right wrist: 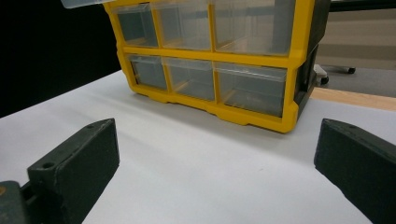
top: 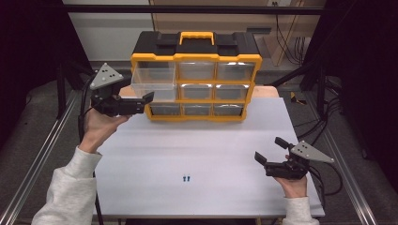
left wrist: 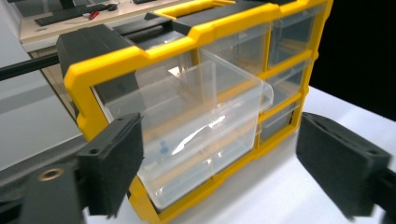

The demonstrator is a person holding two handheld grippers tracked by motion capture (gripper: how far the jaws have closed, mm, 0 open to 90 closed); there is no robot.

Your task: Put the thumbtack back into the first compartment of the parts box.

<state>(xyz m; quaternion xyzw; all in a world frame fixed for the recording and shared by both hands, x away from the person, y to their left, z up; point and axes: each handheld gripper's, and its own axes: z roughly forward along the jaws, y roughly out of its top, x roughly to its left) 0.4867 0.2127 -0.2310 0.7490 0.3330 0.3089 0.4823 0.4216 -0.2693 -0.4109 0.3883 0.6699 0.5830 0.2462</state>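
Note:
A yellow and black organiser (top: 197,57) with clear drawers stands at the back of the white table (top: 211,150). Its top-left drawer (top: 152,82) is pulled out. My left gripper (top: 143,101) hovers at the organiser's left front corner, just below that drawer, and is open. In the left gripper view the drawer (left wrist: 196,116) juts out of the yellow frame (left wrist: 140,53) ahead of the spread jaws, which touch nothing. My right gripper (top: 269,149) rests open near the table's right front with nothing between its fingers. It faces the organiser (right wrist: 299,70) from a distance.
Two tiny blue pieces (top: 186,178) lie side by side near the table's front middle. Metal rails run along the floor at the left (top: 42,154). Cables trail at the right of the table.

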